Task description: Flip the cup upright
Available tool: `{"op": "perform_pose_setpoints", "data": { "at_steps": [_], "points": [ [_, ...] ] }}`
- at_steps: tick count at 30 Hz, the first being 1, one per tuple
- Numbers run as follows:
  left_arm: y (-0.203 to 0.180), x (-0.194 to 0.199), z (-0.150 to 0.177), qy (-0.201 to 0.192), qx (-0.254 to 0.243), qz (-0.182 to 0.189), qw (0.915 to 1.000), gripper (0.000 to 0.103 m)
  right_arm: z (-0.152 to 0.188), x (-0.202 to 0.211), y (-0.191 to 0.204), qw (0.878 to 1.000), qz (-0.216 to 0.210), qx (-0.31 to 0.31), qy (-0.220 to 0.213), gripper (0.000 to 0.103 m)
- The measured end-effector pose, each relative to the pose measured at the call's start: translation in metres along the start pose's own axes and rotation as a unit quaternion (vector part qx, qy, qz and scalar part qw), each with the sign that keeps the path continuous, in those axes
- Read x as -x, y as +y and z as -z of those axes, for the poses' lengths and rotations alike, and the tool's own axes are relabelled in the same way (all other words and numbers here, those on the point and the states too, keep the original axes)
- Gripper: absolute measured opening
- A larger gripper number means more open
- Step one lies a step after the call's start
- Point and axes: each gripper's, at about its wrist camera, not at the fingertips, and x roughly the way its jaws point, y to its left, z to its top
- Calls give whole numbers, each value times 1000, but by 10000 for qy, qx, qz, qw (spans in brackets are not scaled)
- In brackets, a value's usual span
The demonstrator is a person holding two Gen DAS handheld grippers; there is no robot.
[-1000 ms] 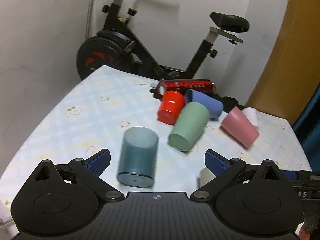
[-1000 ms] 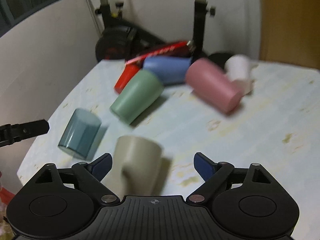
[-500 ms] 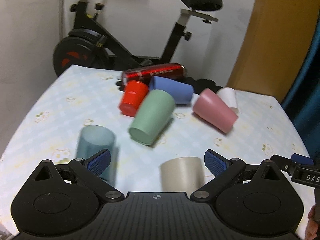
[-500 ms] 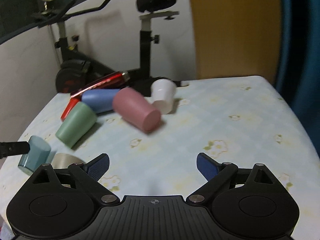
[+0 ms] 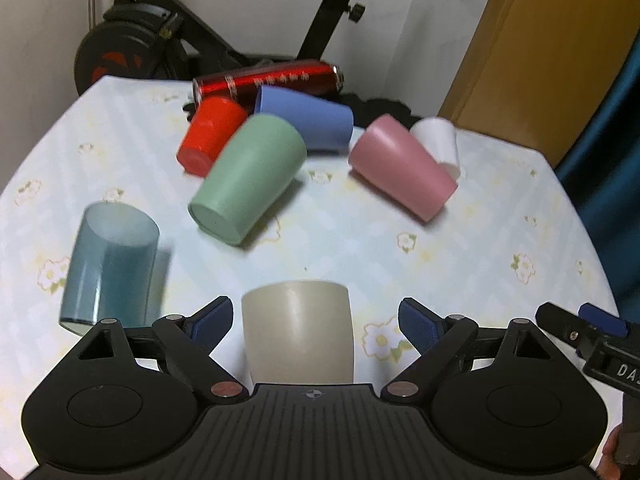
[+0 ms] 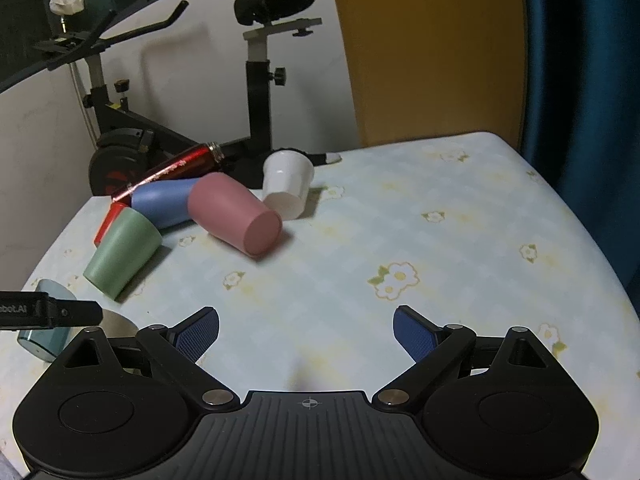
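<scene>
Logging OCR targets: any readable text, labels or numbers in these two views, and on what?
"DA", cut off at the frame edge: on the right gripper body, left wrist view.
"ebot.AI", start cut off: on the left gripper body, right wrist view.
Silvery markings on the red bottle: too blurred to read.

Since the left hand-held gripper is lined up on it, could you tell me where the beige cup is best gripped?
Grip the beige cup across its side wall, about mid-height, coming straight ahead from the near side. It already sits between the open fingers of the left hand-held gripper, apart from both, and its smooth round wall shows no handle, so closing on opposite sides looks simplest.
</scene>
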Motion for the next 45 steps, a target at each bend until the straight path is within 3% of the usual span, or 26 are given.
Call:
{"op": "perform_pose_setpoints", "data": {
  "at_steps": [19,23,29,35,39,45],
  "points": [
    [9,-37,-2,633,197,152,9977,79,5,-5,9,9997,-13,120,190,93],
    [9,-41,-2,684,172,151,9974,72,6,-5,9,9996,-8,136,237,93],
    [16,-38,2,631,281,300,9972,73,6,-5,11,9995,9,184,268,93],
    [25,-16,11,341,373,428,9978,73,6,-3,14,9993,5,222,290,93],
    [28,12,25,-233,134,454,9986,72,6,-1,15,9992,-17,229,316,93],
    [35,36,34,-962,-123,112,9952,72,6,-3,16,9990,-39,174,414,95]
  ]
}}
